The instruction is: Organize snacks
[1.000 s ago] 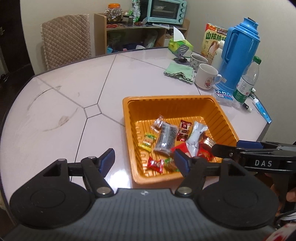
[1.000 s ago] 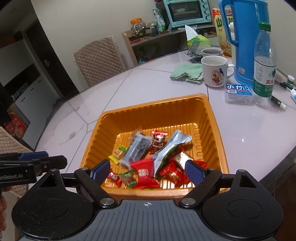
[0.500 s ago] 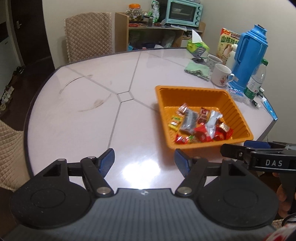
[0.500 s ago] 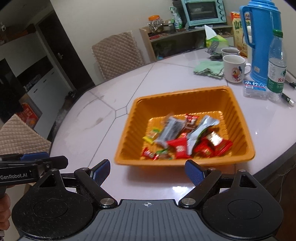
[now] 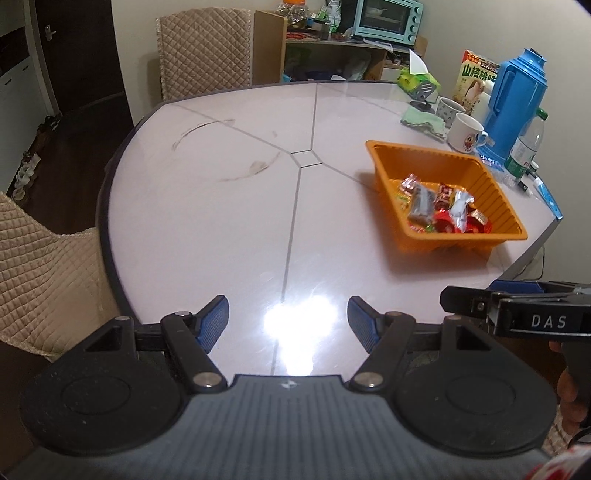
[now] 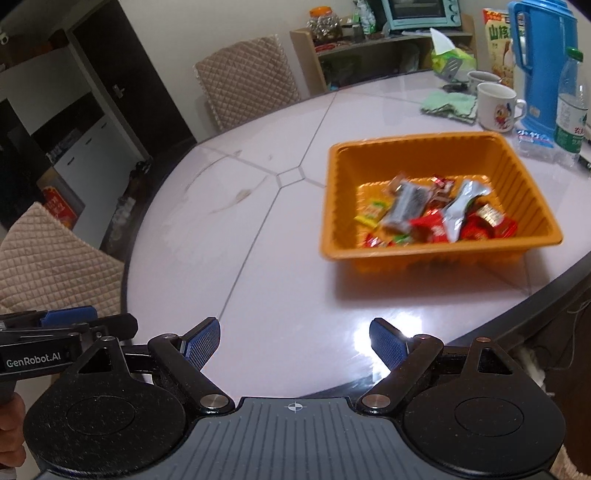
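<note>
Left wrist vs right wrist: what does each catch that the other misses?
Left wrist only: the blue toothbrush at the table's right edge, and the DAS-marked right gripper.
Right wrist only: the red box on the floor at left, and the GenRobot.AI-marked left gripper.
Both: the orange tray of snacks, mugs, blue thermos, water bottle, green cloth.

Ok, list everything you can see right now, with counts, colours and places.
tray: one, orange, right side of table
snacks: a pile, mixed red, silver, yellow, inside tray
table: one, pale, round
mugs: two, white, beyond tray
cloth: one, green, beside mugs
flask: one, blue, far right
bottle: one, clear, green cap, by flask
toaster oven: one, teal, on shelf
chairs: two, beige quilted
left gripper: open, empty
right gripper: open, empty
</note>
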### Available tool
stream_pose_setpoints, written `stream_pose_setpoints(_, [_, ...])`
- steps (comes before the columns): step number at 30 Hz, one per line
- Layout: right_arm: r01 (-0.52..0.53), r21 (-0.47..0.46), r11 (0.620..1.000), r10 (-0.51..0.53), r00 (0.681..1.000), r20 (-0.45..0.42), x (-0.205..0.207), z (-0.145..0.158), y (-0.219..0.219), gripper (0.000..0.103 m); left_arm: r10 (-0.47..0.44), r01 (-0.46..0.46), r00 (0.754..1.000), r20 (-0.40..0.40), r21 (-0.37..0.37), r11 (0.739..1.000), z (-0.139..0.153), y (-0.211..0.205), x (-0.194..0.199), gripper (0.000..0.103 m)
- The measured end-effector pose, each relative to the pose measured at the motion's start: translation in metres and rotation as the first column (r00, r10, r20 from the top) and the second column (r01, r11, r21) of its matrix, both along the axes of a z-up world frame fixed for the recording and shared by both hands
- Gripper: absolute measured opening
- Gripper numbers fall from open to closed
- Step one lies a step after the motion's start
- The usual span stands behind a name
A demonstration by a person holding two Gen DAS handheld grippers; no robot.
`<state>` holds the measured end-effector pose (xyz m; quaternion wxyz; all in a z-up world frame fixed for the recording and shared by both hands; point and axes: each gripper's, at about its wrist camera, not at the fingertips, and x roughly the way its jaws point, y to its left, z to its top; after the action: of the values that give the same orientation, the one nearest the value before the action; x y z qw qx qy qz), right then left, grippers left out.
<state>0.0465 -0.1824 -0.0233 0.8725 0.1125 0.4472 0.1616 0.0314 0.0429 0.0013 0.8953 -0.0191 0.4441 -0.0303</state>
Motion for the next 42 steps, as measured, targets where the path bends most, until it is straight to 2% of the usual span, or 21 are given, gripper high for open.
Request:
stream_pose_setpoints(7, [-0.016, -0.018, 1.000, 0.016, 1.000, -0.007, -0.015, -0.003, 0.029, 0.087, -0.012, 0.012, 1.000, -0.005, -0.006, 1.000, -0.001, 0.024, -0.017, 0.069])
stream_pose_setpoints(15, [-0.014, -0.042, 0.999, 0.014, 1.000, -0.006, -0.026, -0.004, 0.044, 0.087, -0.034, 0.034, 0.999, -0.007, -0.015, 0.999, -0.001, 0.035, -0.027, 0.069])
stream_pose_setpoints(42, [-0.005, -0.055, 0.998, 0.006, 1.000, 0.004, -0.034, 0.000, 0.050, 0.087, -0.062, 0.062, 0.998, 0.007, -0.023, 0.998, 0.000, 0.037, -0.031, 0.069])
